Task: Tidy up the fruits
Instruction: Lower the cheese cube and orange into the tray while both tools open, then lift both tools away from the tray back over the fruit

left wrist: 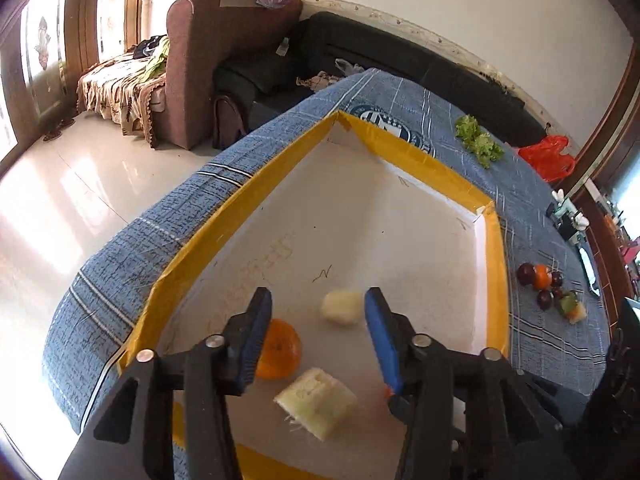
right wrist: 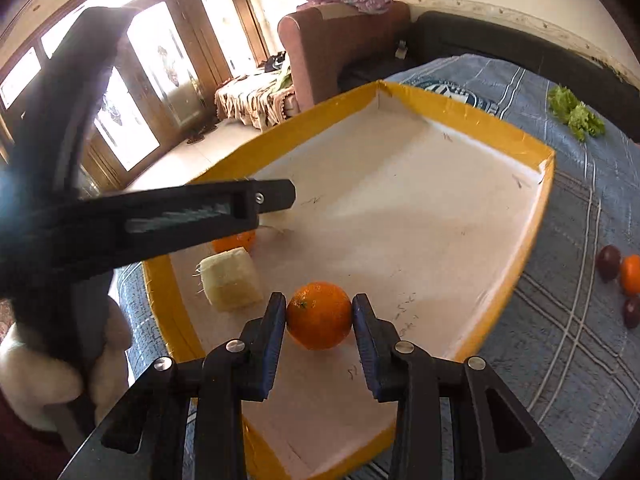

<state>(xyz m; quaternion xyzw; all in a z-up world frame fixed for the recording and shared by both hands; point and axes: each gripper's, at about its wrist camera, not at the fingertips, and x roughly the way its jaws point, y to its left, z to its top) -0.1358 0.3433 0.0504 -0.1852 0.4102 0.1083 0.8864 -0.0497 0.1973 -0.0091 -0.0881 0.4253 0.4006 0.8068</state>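
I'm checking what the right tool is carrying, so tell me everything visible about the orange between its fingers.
The orange is round, whole and bright, with dimpled peel and a small dark stem mark facing up-left. It sits between the blue pads of the right tool, which press on its left and right sides. It hangs over the white floor of the yellow-rimmed tray, near the front; whether its underside touches the floor cannot be told. A pale cut fruit block lies to its left, apart from it.

Far half of the tray (right wrist: 472, 120) floor is bare and passable at frame centre; near-left corner crowded by orange (right wrist: 319, 315), pale chunk (right wrist: 230, 278), left gripper (right wrist: 276, 194) overhead.
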